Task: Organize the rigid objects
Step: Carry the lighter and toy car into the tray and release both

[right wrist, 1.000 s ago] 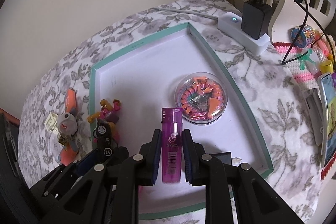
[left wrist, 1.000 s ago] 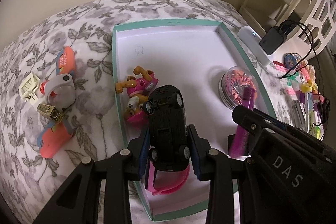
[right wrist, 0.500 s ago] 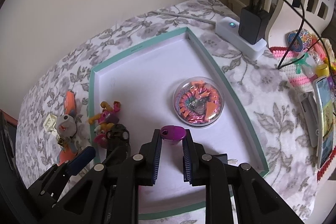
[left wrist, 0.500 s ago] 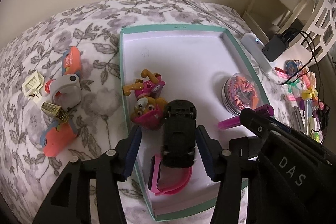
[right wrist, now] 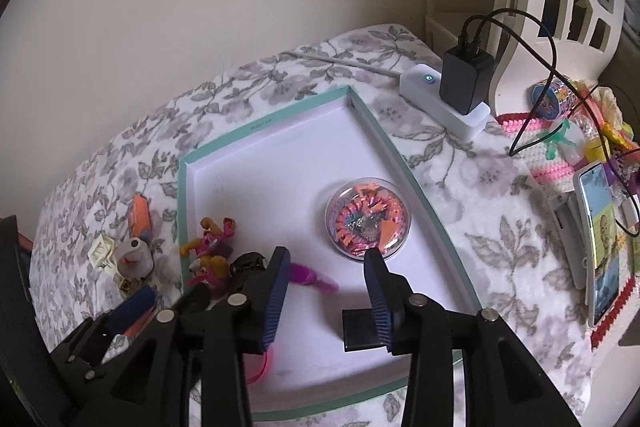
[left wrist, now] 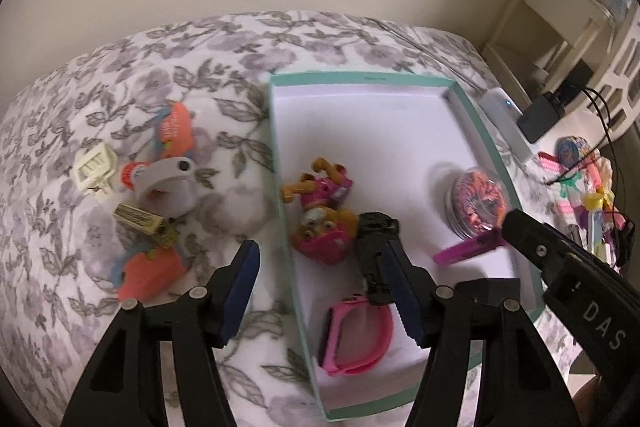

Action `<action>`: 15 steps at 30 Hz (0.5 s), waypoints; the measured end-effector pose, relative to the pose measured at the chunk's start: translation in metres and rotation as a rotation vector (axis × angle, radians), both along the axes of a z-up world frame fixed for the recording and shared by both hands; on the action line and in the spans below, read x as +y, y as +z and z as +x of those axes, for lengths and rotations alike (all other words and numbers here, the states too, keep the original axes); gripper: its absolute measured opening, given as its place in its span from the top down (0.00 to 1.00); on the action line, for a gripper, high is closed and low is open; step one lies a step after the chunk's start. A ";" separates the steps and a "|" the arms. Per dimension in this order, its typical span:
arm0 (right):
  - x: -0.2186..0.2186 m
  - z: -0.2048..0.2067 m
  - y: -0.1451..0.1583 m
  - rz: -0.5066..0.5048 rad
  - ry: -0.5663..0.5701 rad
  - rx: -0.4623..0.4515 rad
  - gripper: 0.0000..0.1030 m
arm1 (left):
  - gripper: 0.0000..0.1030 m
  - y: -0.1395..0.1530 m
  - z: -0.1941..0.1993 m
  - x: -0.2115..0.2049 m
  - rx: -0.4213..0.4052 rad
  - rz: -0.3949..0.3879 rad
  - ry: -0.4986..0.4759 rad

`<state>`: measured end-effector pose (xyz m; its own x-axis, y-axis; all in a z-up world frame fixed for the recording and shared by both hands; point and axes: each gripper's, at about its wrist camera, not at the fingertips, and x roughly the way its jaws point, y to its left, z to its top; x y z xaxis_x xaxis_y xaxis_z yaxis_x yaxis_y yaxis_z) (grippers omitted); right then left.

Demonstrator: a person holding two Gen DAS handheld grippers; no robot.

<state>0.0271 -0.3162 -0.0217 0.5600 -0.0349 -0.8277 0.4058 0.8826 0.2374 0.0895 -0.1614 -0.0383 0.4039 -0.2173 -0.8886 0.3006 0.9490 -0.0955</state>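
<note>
Both grippers are at the release end of a drop into the teal-rimmed box (left wrist: 276, 131), which lies on a floral-covered bed. The left gripper (left wrist: 328, 291) has its jaws opening wide with nothing pressed between the pads; the black toy car (left wrist: 374, 247) lies in the box just beside its right jaw, next to the pup figure (left wrist: 320, 223) and above the pink band (left wrist: 356, 335). The right gripper (right wrist: 326, 295) has its jaws opening too, and the purple lighter (right wrist: 308, 277) lies flat on the box floor between them, untouched, near the round clear case (right wrist: 368, 223).

The next move, as I judge it, is to lift clear and go for the loose pieces on the bedcover to the left: the orange pieces (left wrist: 150, 275), grey clamp (left wrist: 166, 183) and cream clip (left wrist: 96, 167).

The car's near end is hidden behind the left gripper's right jaw. A dark flat item (right wrist: 358, 331) sits partly behind the right jaw; I cannot tell what it is. The left-wrist view is motion-blurred.
</note>
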 end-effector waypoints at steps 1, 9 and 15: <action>-0.001 0.000 0.000 0.000 -0.003 -0.001 0.58 | 0.37 0.001 0.001 0.003 0.000 0.000 0.009; -0.001 -0.001 0.000 -0.010 -0.019 -0.009 0.38 | 0.37 0.004 0.013 0.027 -0.003 0.004 0.094; 0.002 0.001 -0.005 -0.012 -0.015 0.000 0.28 | 0.31 0.006 0.020 0.044 -0.036 0.054 0.150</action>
